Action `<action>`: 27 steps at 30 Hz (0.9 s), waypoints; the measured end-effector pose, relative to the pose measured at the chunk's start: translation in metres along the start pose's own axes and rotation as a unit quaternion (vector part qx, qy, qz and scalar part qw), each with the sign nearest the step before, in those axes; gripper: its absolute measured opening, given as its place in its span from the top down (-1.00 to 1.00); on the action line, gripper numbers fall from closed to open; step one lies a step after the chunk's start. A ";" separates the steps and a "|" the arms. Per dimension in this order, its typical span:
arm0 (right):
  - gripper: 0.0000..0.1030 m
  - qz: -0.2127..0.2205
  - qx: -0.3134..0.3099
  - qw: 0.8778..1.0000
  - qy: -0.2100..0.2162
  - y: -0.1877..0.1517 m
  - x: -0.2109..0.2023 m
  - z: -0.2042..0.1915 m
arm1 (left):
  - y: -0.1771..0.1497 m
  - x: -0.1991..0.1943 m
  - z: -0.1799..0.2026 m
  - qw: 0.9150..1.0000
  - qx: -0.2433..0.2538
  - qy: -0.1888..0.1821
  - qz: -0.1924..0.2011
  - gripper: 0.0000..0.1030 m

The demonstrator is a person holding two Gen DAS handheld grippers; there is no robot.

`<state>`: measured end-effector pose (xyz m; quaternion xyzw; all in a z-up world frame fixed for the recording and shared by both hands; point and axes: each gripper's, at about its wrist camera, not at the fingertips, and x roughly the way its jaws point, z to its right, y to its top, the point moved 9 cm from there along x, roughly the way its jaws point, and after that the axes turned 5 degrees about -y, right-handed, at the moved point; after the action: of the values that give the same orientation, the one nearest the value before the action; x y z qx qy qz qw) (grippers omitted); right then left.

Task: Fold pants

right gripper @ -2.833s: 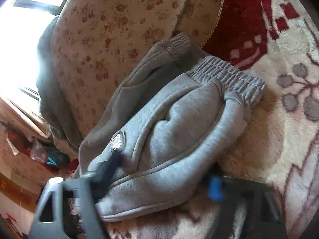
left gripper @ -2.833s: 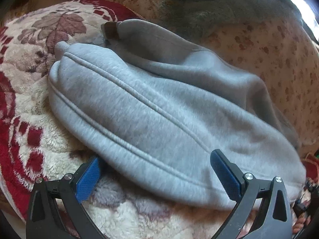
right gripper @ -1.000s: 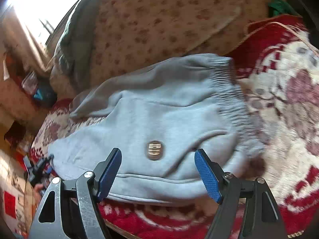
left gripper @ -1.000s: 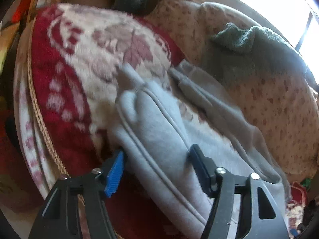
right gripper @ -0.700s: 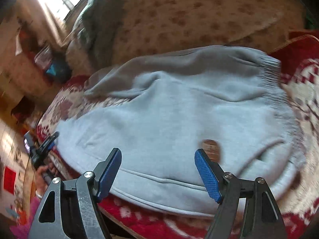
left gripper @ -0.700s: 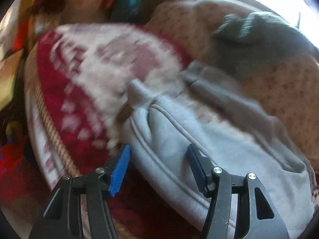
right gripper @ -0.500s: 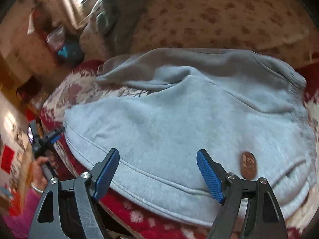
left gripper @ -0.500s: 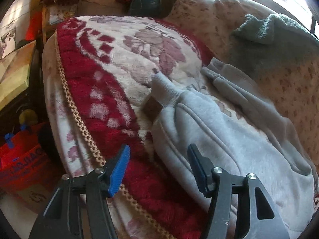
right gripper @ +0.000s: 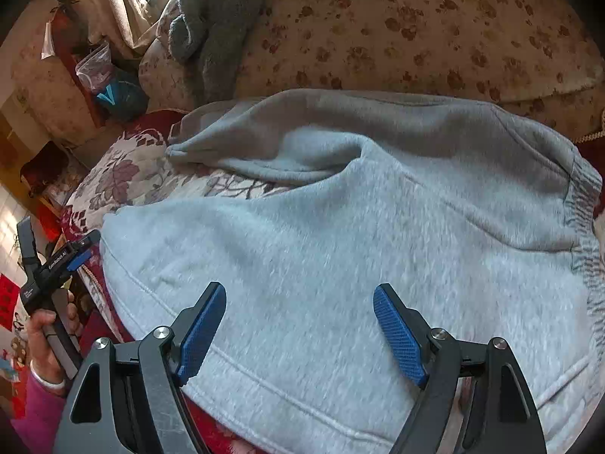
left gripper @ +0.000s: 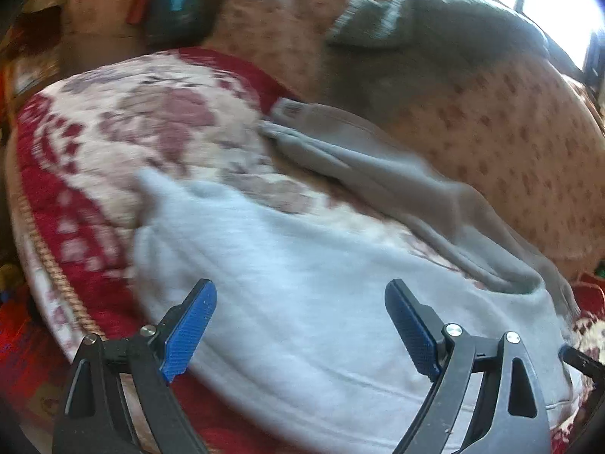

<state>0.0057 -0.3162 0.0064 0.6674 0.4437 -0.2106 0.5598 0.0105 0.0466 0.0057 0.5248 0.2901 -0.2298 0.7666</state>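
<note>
holding both tools over the grey pants [right gripper: 340, 249], i have nothing pinched in either one. the pants lie spread on the red and cream flowered blanket [left gripper: 124, 121], waistband [right gripper: 584, 227] at the right end in my right camera, one leg [right gripper: 264, 143] stretched along the spotted cushion [right gripper: 435, 30] behind the pants.

my left gripper [left gripper: 300, 325] is spreading its jaws right now; the blue pads [left gripper: 189, 325] stand to either side above the near leg of the pants without pressing the cloth. a second ago those same pads sat much closer together at the cuff end, with the red border of the blanket under them; since then my left tool has slid in over the pale fleece, and the cuff now lies up and to the left of it. this picture is blurred.

my right gripper [right gripper: 298, 325] is wide apart too, empty, hanging over the near edge of the pants. a second ago the round badge on the pants lay between its pads; now it is out of sight and the side seam runs beneath them. my left hand [right gripper: 49, 336] shows beside the left end of the pants, gripping its tool's handle.

a dark grey towel [right gripper: 219, 19] drapes over the cushion behind the pants.
</note>
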 end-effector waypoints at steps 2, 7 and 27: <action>-0.69 0.002 -0.005 1.000 -0.004 0.005 0.000 0.001 | 0.000 0.009 0.021 1.000 0.015 -0.014 -0.010 -0.75; -0.73 0.008 -0.027 0.999 -0.024 0.025 0.000 0.010 | 0.004 0.027 0.063 0.997 0.053 -0.040 -0.028 -0.75; -0.83 -0.049 -0.200 0.972 -0.111 0.174 0.086 0.112 | 0.089 0.117 0.090 0.990 0.065 -0.102 -0.069 -0.85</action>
<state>0.2188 -0.3864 0.0051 0.4916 0.4443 -0.2176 0.7166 0.1722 -0.0131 0.0111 0.5262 0.2301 -0.3531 0.7386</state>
